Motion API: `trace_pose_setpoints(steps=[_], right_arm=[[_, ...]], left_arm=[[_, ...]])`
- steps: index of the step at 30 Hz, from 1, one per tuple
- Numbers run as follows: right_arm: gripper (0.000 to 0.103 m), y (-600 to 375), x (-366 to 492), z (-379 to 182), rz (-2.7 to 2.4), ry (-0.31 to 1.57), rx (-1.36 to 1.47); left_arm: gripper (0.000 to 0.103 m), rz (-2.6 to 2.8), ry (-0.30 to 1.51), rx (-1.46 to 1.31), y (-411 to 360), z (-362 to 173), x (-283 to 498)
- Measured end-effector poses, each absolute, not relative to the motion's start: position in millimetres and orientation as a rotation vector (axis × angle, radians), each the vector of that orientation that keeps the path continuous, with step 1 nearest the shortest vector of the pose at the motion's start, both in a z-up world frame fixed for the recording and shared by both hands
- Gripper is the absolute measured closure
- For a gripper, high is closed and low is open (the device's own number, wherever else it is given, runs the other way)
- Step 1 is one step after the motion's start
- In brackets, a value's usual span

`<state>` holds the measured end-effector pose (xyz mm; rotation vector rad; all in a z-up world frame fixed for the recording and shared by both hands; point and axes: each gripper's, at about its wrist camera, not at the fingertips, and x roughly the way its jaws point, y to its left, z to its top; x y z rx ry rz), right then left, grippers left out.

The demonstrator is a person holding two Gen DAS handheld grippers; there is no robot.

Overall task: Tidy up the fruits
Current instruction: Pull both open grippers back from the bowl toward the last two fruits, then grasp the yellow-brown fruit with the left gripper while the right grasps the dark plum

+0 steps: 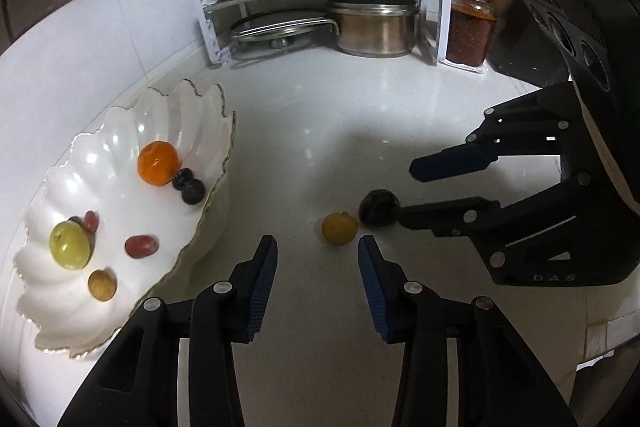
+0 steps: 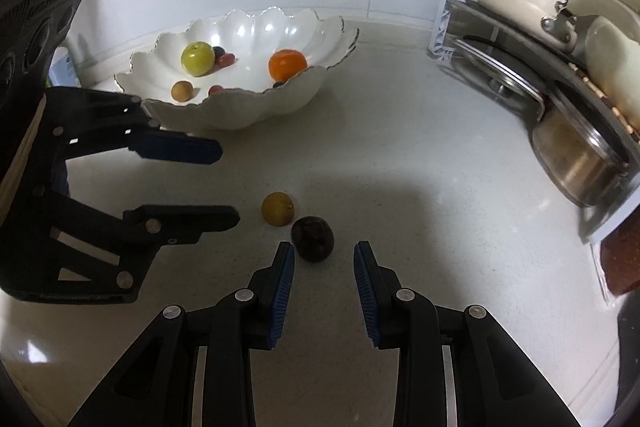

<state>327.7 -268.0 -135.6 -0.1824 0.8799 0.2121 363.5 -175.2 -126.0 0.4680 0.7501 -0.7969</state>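
Left wrist view, bowl: white scalloped bowl at left, fruit inside.
Loose fruit: yellow fruit and dark plum touching, centre counter.
Left gripper: released, empty.
Right gripper: released, plum at its lower fingertip.

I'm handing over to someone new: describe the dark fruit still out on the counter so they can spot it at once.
Start at the white scalloped bowl on the white counter. Two fruits lie loose on the counter nearer the grippers, side by side. The one wanted is the dark fruit, near-black and slightly larger, beside the small yellow fruit and just ahead of the open right gripper.
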Motion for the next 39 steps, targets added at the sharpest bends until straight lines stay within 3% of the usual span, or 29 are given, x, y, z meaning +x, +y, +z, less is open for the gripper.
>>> trace_pose_setpoints(steps=[20,26,39], right_arm=[[0.071,-266,343,-149,0.3,0.902,-0.218],[0.076,-268,345,-155,0.311,0.914,-0.212],[0.077,-273,342,-151,0.283,0.895,-0.153]], left_arm=[[0.065,-0.933,0.803,0.45,-192,-143,387],[0.078,-0.939,0.836,0.437,-195,-151,392],[0.079,-0.878,0.862,0.375,-184,-149,392]])
